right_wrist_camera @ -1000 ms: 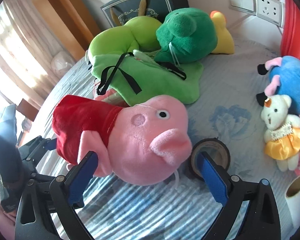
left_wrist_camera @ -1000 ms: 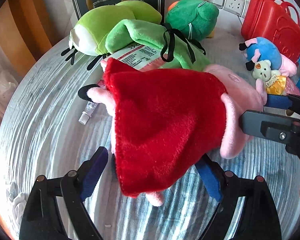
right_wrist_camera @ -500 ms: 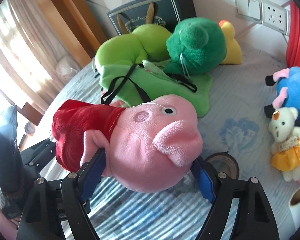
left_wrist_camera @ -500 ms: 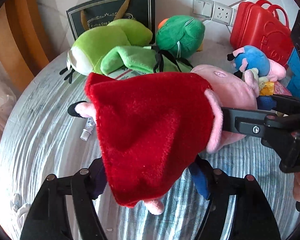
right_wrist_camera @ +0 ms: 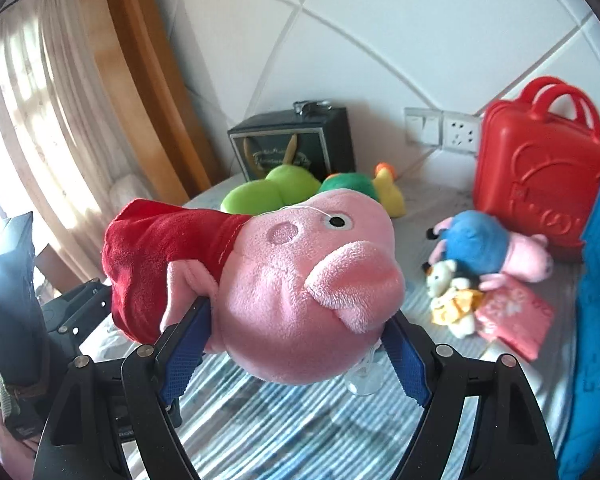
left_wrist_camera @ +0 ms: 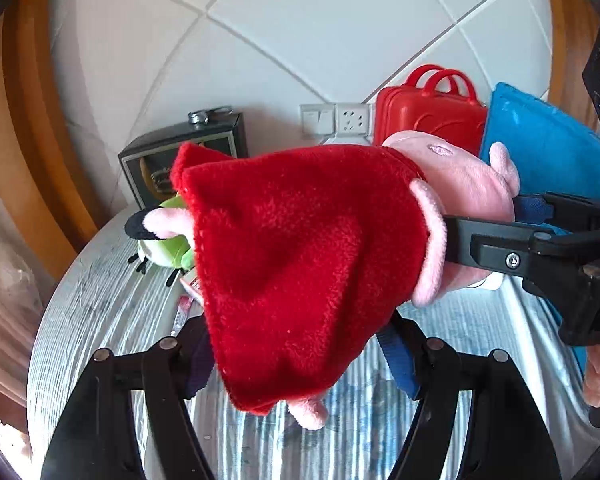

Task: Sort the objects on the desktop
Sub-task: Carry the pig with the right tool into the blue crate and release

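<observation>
Pig plush [right_wrist_camera: 300,300] in its red dress [left_wrist_camera: 300,264] hangs in the air between your two claws, clear of the striped surface [right_wrist_camera: 284,432] below it. Your left claw [left_wrist_camera: 300,360] pinches the dress-covered body, its blue pads sunk into the red fleece on either side. Your right claw [right_wrist_camera: 296,344] pinches the pink head, one pad behind the ear side and the other under the snout. In the left wrist view that right claw reaches in from the right edge and closes around the head.

Behind the toy, against the tiled wall, stands a red case [right_wrist_camera: 536,168] with two handles, and a blue cushion [left_wrist_camera: 548,152] leans just beside it. A dark gift bag [right_wrist_camera: 296,144] stands further left along the wall. In front of it lie a light green plush [right_wrist_camera: 268,196] and a darker green plush [right_wrist_camera: 348,184] touching each other. Near the red case lies a smaller plush in a blue outfit [right_wrist_camera: 484,244], with a little white bear in a yellow dress [right_wrist_camera: 452,296] resting against it and a pink pouch [right_wrist_camera: 516,316] beside them. A wall socket [right_wrist_camera: 460,132] sits between the bag and the case.
</observation>
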{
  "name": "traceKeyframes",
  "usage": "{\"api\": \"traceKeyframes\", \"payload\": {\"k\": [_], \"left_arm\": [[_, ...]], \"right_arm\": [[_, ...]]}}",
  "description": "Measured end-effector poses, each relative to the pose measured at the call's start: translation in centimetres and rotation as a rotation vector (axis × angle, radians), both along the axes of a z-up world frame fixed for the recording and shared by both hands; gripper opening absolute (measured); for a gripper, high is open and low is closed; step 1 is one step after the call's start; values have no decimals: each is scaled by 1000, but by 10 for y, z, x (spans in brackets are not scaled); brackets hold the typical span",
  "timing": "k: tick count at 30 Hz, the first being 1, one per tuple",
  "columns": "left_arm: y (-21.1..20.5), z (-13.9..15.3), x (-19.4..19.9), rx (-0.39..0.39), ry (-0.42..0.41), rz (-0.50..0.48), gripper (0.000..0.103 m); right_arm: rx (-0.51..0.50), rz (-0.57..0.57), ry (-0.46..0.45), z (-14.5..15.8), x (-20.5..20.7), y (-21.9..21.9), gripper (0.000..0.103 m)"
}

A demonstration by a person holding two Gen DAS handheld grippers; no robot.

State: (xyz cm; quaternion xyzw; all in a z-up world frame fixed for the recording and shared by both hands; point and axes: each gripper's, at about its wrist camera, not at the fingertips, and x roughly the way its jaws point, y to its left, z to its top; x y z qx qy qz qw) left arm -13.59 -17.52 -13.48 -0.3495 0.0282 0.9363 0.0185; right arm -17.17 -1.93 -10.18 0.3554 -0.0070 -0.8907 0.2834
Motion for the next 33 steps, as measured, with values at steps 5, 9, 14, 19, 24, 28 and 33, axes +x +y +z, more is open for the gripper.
{"api": "traceKeyframes", "payload": {"k": [5,9,14,19,24,28,33], "left_arm": [[44,46,27,-3,93,-117,70],[90,80,45,-3,161,-222,70],[172,120,61,11,232,-372,70],[264,150,90,19,273,-534,70],[356,154,119,10,247,-662,70],[410,149,140,-14,219,-718,71],[449,138,147,-51,194,-750,74]], "right_arm": [[-1,-124,87,48,43,50,82],[-3,-240,144,84,78,97,82],[22,-411,212,119,127,164,82],[32,-575,248,145,177,247,82],[32,-713,236,144,212,325,82],[19,-778,206,134,224,371,83],[-6,-854,189,125,245,411,85]]}}
